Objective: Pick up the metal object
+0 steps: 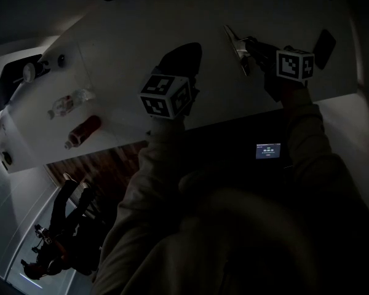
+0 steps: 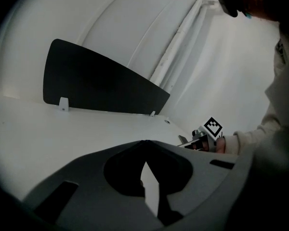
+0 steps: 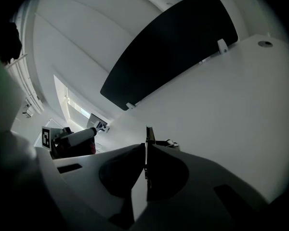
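Grip looks thin: right claw (image 3: pixel 145 146) pinches the metal object (image 3: pixel 149 135) edge-on, so lift slowly off the table (image 3: pixel 221 109), level.

Dim room: a white desk (image 1: pixel 172 35) with a dark divider panel (image 2: pixel 96 83), wood floor (image 1: pixel 101 165) beneath.

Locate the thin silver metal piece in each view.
Head view: thin silver metal piece upper right, in the right gripper.
Left gripper view: piece small, lower right.
Right gripper view: piece centre, between the jaws.
Shared landmark: white table.
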### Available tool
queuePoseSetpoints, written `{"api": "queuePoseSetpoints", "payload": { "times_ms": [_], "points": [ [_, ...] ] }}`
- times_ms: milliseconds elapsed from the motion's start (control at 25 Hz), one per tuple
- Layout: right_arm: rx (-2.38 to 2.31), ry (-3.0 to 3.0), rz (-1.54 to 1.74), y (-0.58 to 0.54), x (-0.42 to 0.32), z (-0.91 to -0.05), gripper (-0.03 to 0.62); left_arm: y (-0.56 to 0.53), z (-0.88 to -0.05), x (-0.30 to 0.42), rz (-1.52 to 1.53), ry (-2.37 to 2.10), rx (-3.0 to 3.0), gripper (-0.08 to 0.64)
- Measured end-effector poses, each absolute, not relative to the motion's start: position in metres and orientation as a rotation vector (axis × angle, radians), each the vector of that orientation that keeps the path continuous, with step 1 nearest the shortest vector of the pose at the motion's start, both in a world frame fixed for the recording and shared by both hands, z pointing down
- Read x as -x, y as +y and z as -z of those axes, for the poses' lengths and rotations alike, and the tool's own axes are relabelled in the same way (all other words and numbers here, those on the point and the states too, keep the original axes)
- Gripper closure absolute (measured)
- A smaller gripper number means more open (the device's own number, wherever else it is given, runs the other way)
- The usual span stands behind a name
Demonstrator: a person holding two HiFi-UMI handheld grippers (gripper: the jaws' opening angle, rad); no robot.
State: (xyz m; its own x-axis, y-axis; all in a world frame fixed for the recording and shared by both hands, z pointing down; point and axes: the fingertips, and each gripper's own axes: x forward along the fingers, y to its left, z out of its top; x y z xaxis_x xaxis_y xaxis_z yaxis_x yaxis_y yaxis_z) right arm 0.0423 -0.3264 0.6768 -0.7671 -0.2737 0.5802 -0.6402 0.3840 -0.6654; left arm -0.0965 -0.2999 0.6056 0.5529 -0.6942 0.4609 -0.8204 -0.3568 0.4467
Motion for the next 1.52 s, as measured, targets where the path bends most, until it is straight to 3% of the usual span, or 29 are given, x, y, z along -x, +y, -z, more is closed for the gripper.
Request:
{"api": "queuePoseSetpoints", "payload": {
  "times_ms": [440,1520],
  "points": [
    [-0.800,-2.328,-1.193,-0.328,-0.037,-0.650,0.569,-0.291,-0.590,0.103,-0.246,-1.220,-2.148,0.555],
    [-0.869,-2.645,-0.753,-0.346,-0.013,-0.410,0.569,-0.298,-0.402,0.140,-0.088,-1.354,-2.375,0.555]
  ]
}}
